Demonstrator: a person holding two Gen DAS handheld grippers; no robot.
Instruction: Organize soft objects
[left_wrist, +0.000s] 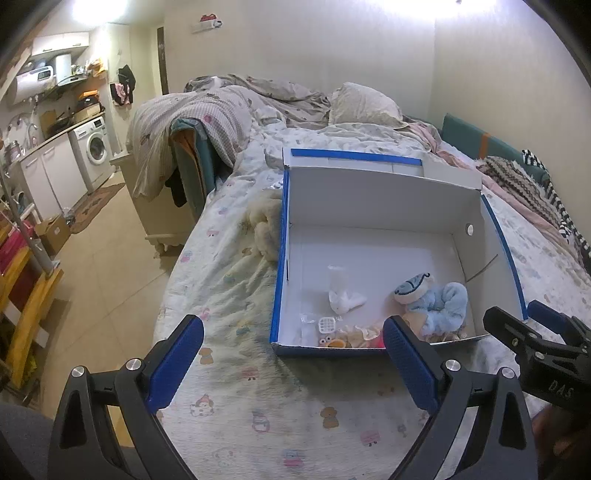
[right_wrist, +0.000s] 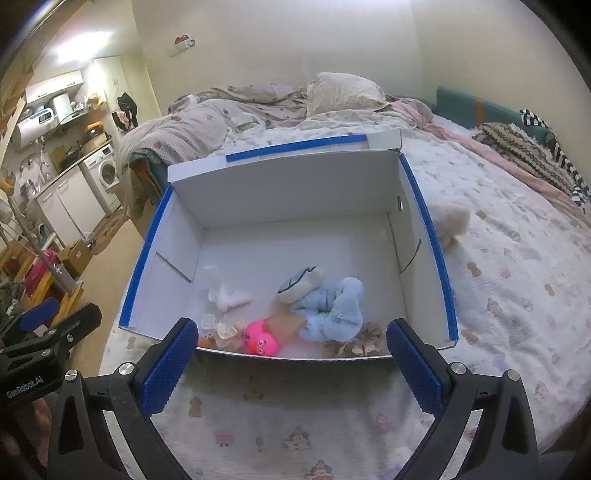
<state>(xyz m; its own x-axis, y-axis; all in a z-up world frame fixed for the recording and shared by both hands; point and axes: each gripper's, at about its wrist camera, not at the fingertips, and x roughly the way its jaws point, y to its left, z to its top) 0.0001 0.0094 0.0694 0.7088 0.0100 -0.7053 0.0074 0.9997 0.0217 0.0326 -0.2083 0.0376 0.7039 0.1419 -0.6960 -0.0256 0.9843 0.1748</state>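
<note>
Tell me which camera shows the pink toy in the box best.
The right wrist view: the pink toy lies in plain sight near the box's front wall. The left wrist view shows only a pink sliver beside that gripper's finger.

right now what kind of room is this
Probably a small studio flat: an unmade bed with a pillow, and a kitchen corner with a washing machine in the same room. A box of soft toys sits on the bed.
</note>
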